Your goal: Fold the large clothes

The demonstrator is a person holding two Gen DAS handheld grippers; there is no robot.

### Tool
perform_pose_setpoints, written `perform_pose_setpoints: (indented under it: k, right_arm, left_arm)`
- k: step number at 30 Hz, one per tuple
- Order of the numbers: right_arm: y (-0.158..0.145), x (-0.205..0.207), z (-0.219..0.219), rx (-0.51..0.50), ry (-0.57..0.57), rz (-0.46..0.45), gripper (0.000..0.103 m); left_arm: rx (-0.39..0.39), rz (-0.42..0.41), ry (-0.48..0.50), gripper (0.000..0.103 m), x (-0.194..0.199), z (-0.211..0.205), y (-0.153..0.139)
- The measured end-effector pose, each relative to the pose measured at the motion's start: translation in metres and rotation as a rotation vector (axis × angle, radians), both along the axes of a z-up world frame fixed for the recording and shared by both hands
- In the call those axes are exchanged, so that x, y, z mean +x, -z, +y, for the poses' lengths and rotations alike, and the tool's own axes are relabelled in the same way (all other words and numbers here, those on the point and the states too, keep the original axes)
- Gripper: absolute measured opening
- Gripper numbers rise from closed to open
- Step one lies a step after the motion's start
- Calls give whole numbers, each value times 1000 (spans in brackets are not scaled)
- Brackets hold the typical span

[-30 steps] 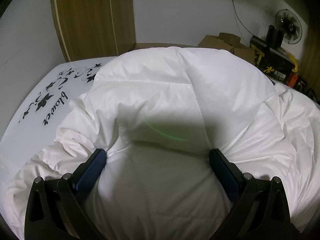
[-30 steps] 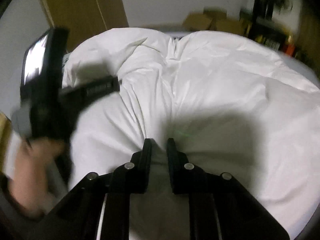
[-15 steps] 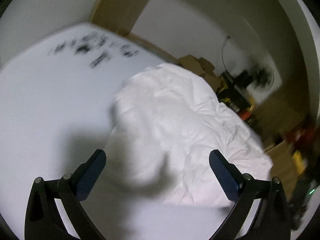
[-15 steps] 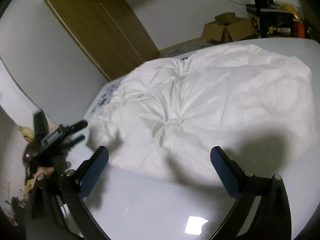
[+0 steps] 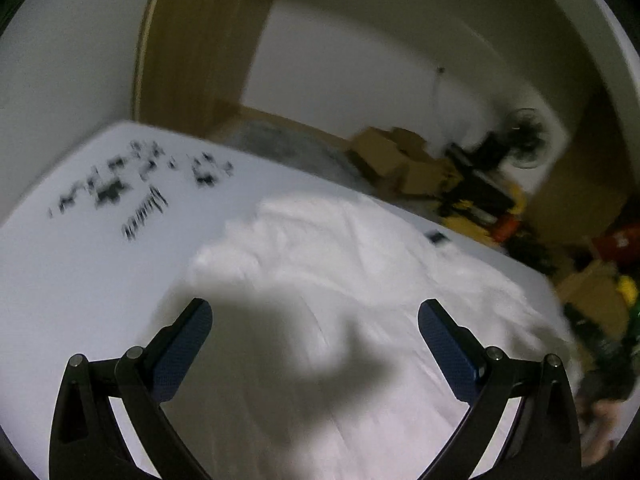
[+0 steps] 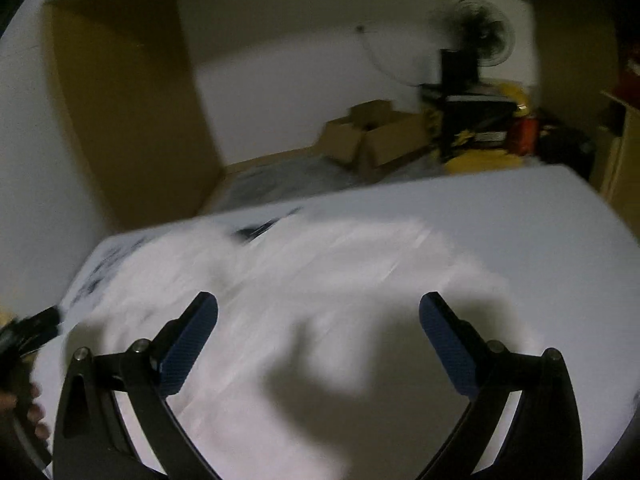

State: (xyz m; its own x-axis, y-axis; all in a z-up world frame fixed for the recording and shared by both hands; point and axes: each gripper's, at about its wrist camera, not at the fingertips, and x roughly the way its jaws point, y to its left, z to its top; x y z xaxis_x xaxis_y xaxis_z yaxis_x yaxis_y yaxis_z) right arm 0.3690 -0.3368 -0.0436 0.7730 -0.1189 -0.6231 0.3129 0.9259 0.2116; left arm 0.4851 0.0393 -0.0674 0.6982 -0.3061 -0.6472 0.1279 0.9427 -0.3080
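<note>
A big white padded garment (image 5: 344,280) lies bunched on a white table (image 5: 72,272) that has black printing at its far left. In the left wrist view my left gripper (image 5: 315,312) hangs above the garment's near part, open, nothing between its blue pads (image 5: 188,340). The right wrist view shows the same garment (image 6: 328,272) spread below my right gripper (image 6: 319,308), which is also open and apart from the cloth. Both views are blurred. The other hand-held gripper (image 6: 32,328) and a hand (image 6: 32,412) show at the left edge of the right wrist view.
A wooden wardrobe (image 6: 120,92) stands behind the table. Cardboard boxes (image 6: 372,132), a black fan (image 6: 482,36) and cluttered black and yellow items (image 6: 476,120) lie at the back right. Bare white table (image 6: 560,240) stretches to the right of the garment.
The right gripper, shut on the garment a second ago, has let go and stands wide. Both grippers have lifted and pulled back; the left one has come out of the cloth it straddled.
</note>
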Motion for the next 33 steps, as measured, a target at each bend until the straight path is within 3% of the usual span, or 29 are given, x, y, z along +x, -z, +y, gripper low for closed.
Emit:
perform_pose_setpoints:
  k: [2, 7, 9, 10, 13, 17, 19, 22, 23, 25, 27, 29, 30, 33]
  right_arm:
    - [19, 27, -28, 9, 16, 53, 101]
    - [78, 32, -65, -7, 56, 186, 101]
    - [90, 19, -77, 57, 46, 164, 101]
    - [96, 16, -84, 108, 46, 138, 101]
    - [100, 19, -82, 103, 47, 168, 103]
    - [88, 22, -70, 29, 75, 237, 101]
    - [62, 2, -54, 66, 61, 136, 100]
    - [25, -22, 6, 86, -84, -8, 101]
    - [22, -23, 21, 86, -124, -17, 101]
    - [28, -18, 56, 78, -195, -8, 101]
    - [42, -11, 77, -36, -176, 25, 102]
    - [68, 5, 91, -183, -158, 204, 102]
    - [65, 1, 92, -202, -139, 202, 99]
    - [20, -39, 79, -155, -40, 15, 96]
  left_arm:
    - [40, 17, -19, 103, 21, -5, 14]
    - [133, 106, -115, 103, 45, 20, 72]
    - [25, 149, -115, 103, 45, 39, 92]
    - [-19, 122, -120, 103, 42, 44, 94]
    - [20, 123, -128, 103, 44, 38, 96]
    - [-2, 176, -135, 103, 36, 45, 80]
    - [-42, 135, -143, 103, 7, 58, 58]
    - [-83, 97, -113, 103, -40, 72, 35]
    - [-93, 101, -107, 103, -57, 78, 35]
    - [-138, 129, -117, 103, -78, 88, 39]
    - [-240, 180, -109, 103, -100, 100, 49]
    - [-341, 226, -65, 103, -118, 104, 59]
    - [-382, 233, -31, 103, -125, 104, 63]
    - [-442, 248, 27, 103, -127, 103, 74]
